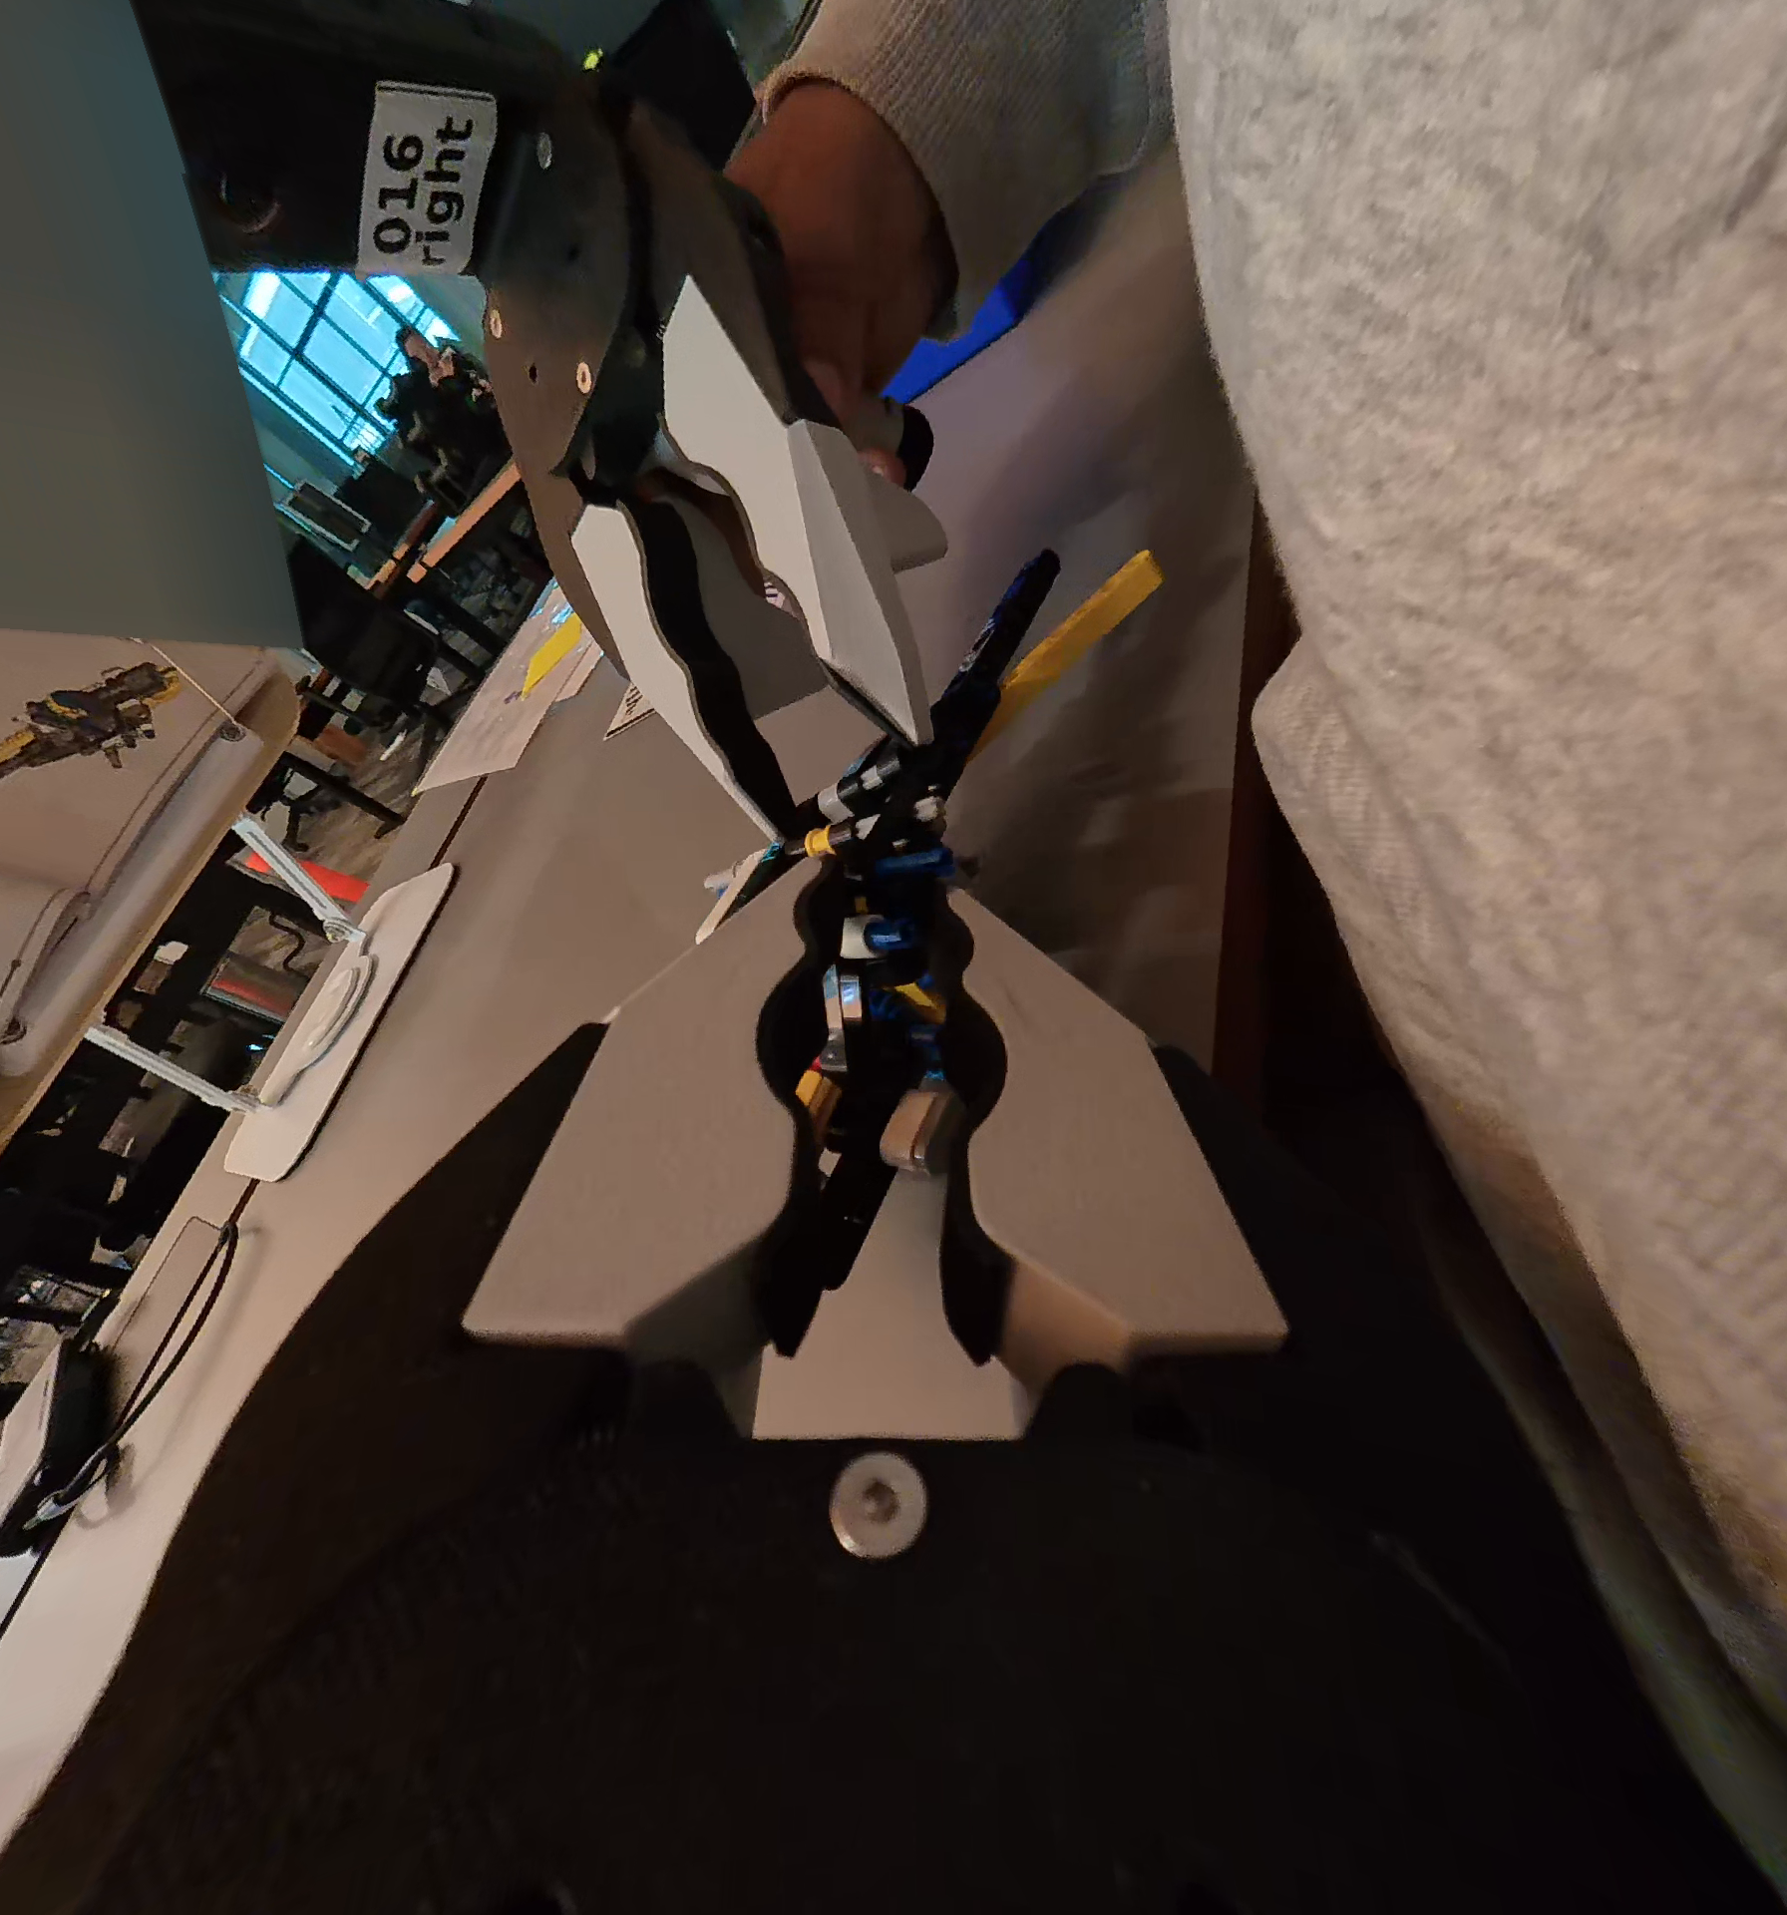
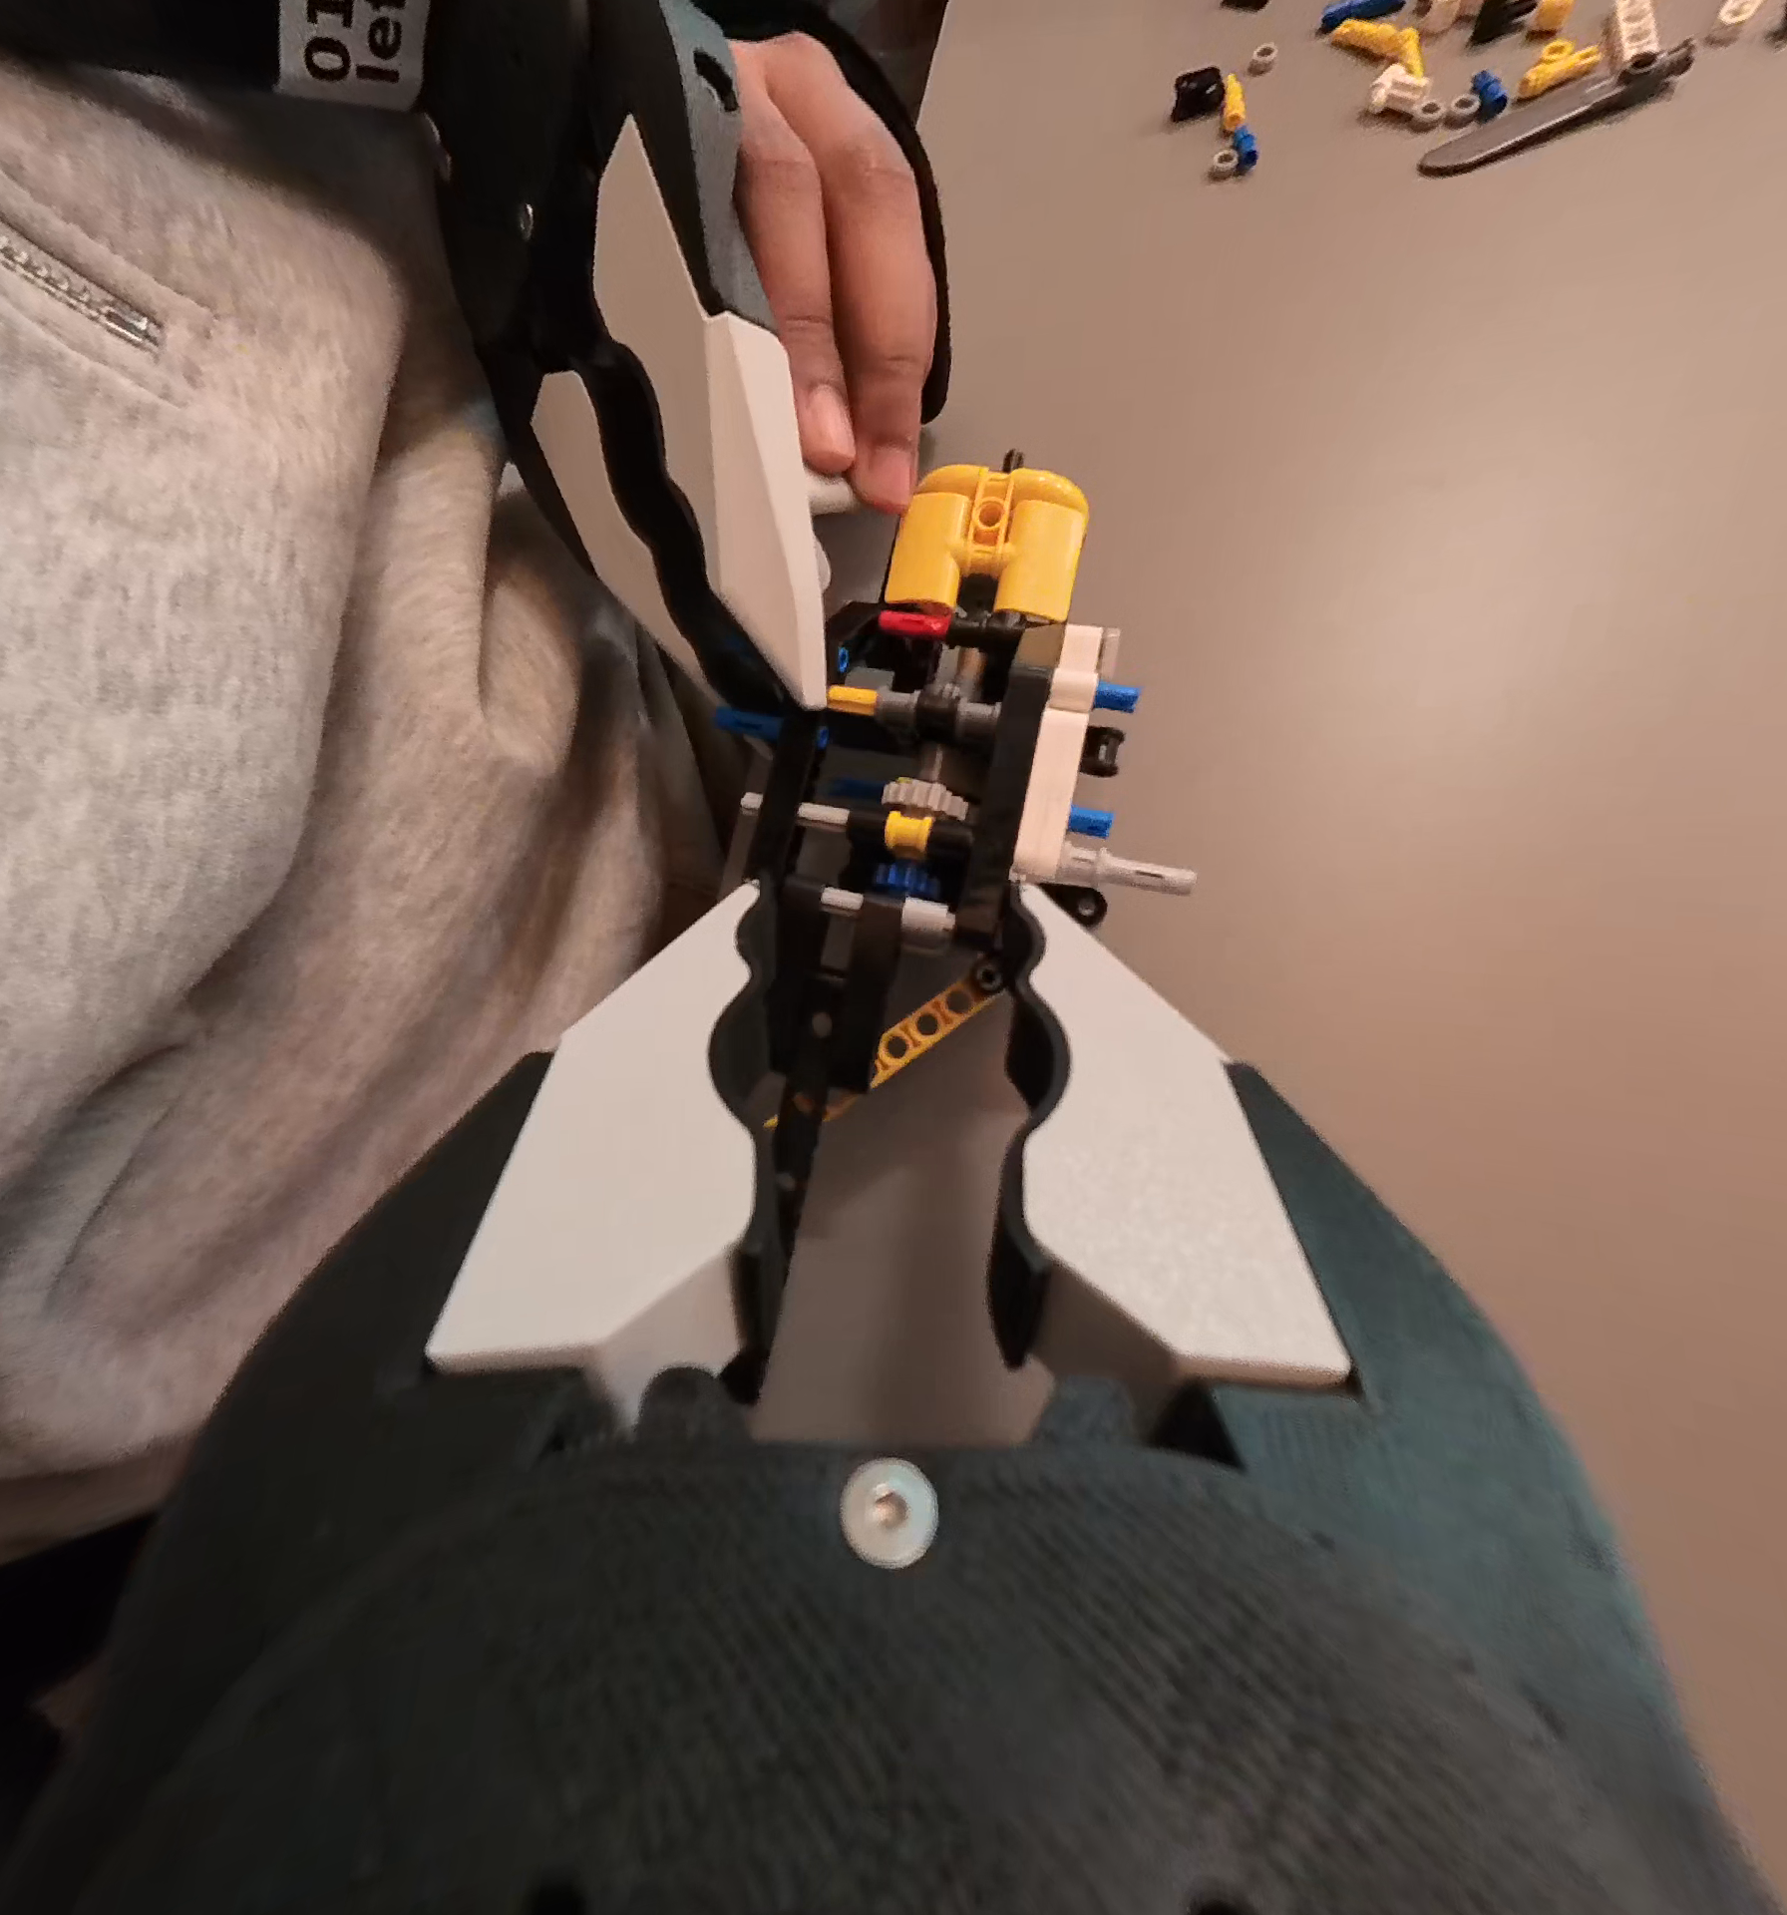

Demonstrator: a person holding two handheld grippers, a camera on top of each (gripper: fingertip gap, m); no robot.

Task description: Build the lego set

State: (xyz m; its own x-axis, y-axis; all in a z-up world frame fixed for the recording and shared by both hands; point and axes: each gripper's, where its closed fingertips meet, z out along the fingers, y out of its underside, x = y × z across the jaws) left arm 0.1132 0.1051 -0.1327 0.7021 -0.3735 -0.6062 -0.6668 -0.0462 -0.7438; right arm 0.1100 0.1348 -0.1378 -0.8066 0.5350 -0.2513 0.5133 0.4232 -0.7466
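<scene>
On my left wrist feed, a printed instruction sheet (image 1: 50,725) with pictures of the model sits at nine o'clock on the grey table (image 1: 558,881); toward the centre my left gripper (image 1: 884,933) has its two grey fingers closed around the lego assembly (image 1: 889,995), a black Technic frame with blue pins, a grey piece and yellow parts pinched in the scalloped gap; a yellow beam (image 1: 1076,632) sticks out of it toward one o'clock; the right gripper (image 1: 817,767) comes down from eleven o'clock, its tips meeting the top of the assembly; a hand (image 1: 848,269) wraps its handle at twelve o'clock; the person's pale fleece top (image 1: 1542,725) fills everything from one to five o'clock.

On my right wrist feed, the same fleece (image 2: 195,725) covers nine o'clock; the left gripper (image 2: 796,684) reaches in from eleven o'clock and touches the assembly's (image 2: 931,788) upper left edge, a hand (image 2: 848,280) behind it; at centre my right gripper (image 2: 889,933) is partly closed on the lower black beams, though I can't quite tell how firmly the right-hand finger presses; a yellow curved block (image 2: 993,549) caps the assembly at twelve o'clock, a white panel (image 2: 1066,756) with blue pins flanks it at three o'clock; loose lego pieces (image 2: 1438,73) lie scattered on the table (image 2: 1490,725) at one o'clock, well apart.
</scene>
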